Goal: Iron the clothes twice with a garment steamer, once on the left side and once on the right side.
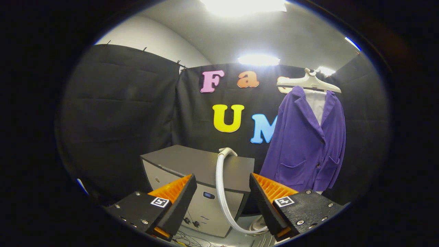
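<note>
The hose [222, 192] runs between the spread fingers of the gripper [223, 192] — its lower end vanishes behind the right finger [271, 206]; the purple jacket's [305, 144] hem hides there too — steamer base unseen

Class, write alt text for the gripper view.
The gripper is open and holds nothing; beyond its fingers a white steamer hose curves up a grey cabinet. A purple jacket hangs on a hanger further back.
</note>
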Demonstrator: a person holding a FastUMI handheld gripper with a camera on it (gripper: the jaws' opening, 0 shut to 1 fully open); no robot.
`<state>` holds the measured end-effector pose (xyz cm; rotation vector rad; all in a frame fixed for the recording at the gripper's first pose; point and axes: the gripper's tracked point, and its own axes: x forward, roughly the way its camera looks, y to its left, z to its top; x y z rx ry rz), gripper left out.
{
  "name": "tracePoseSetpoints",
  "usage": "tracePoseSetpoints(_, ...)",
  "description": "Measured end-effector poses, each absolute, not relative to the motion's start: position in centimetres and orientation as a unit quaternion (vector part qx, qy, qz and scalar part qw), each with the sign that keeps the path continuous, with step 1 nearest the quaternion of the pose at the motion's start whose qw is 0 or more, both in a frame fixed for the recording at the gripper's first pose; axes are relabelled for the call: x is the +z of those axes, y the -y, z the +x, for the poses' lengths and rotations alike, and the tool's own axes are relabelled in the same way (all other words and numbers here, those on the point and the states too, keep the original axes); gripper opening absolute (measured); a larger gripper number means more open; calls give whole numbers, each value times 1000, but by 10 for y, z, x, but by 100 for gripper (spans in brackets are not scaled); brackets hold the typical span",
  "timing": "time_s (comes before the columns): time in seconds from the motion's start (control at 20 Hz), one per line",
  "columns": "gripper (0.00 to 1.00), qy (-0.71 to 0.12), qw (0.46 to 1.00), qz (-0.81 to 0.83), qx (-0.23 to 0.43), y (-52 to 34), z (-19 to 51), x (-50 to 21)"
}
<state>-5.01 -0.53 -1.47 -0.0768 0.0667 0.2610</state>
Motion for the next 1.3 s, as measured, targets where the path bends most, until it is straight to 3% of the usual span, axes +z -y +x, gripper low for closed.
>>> tracePoseSetpoints(0.35, 95, -23, 994, 0, 110, -39, 36, 20)
tracePoseSetpoints(0.7, 95, -85, 993, 27, 72, -64, 137, 15)
tracePoseSetpoints(1.3, 96, -232, 958, 170, 18, -86, 286, -64)
